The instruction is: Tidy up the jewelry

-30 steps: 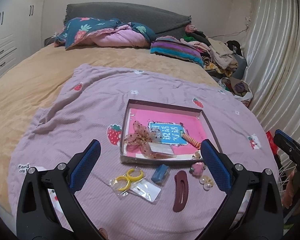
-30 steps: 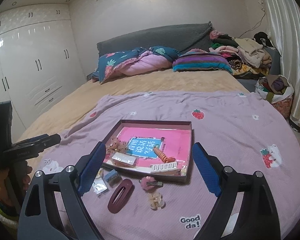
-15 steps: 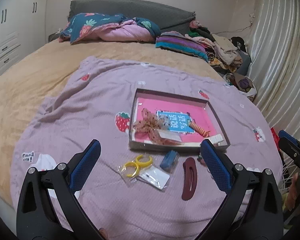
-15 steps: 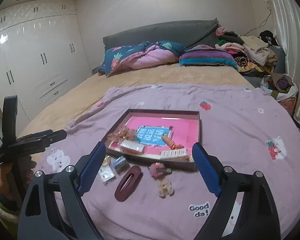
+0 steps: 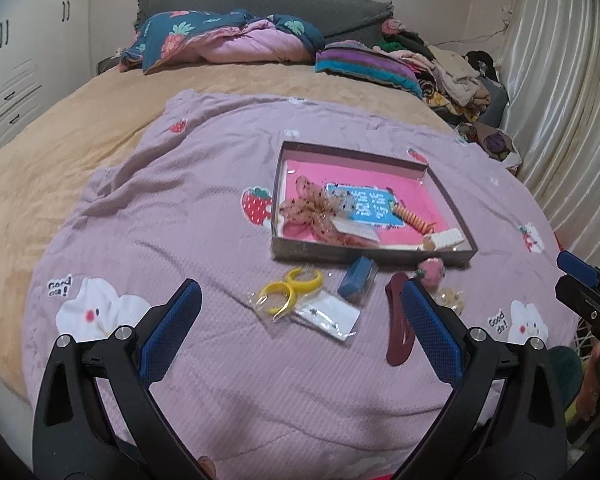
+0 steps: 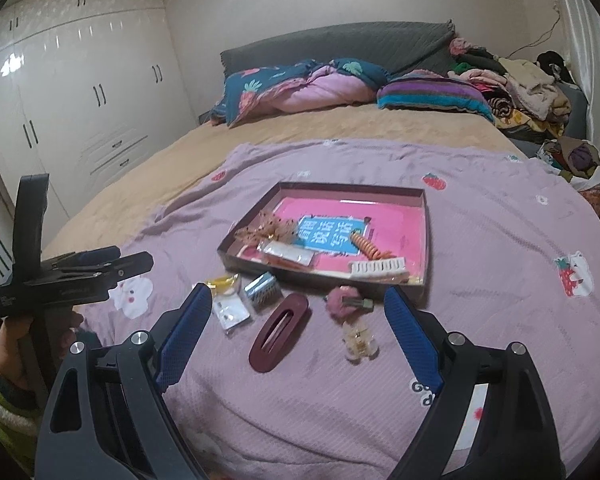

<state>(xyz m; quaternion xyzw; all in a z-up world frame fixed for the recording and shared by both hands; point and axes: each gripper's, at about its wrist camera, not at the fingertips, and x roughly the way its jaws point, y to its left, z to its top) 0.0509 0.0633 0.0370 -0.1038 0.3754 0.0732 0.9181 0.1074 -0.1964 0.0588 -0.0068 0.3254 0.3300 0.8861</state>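
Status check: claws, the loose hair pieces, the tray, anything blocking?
Left claw and right claw open, empty, above blanket. Maroon clip, yellow rings, blue clip loose in front of tray. Nothing blocking.

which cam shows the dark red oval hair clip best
Right wrist view: the dark red hair clip lies whole and unobstructed on the blanket. In the left wrist view the left hand-held gripper's blue finger covers part of it.

The lilac blanket (image 5: pixel 180 208) carries "Good da!" printed beside a white rabbit at its near left (image 5: pixel 60 287) and again near the right edge (image 5: pixel 499 321). The blue card (image 6: pixel 332 234) in the tray (image 6: pixel 423 248) bears large white Chinese characters, not clearly readable.
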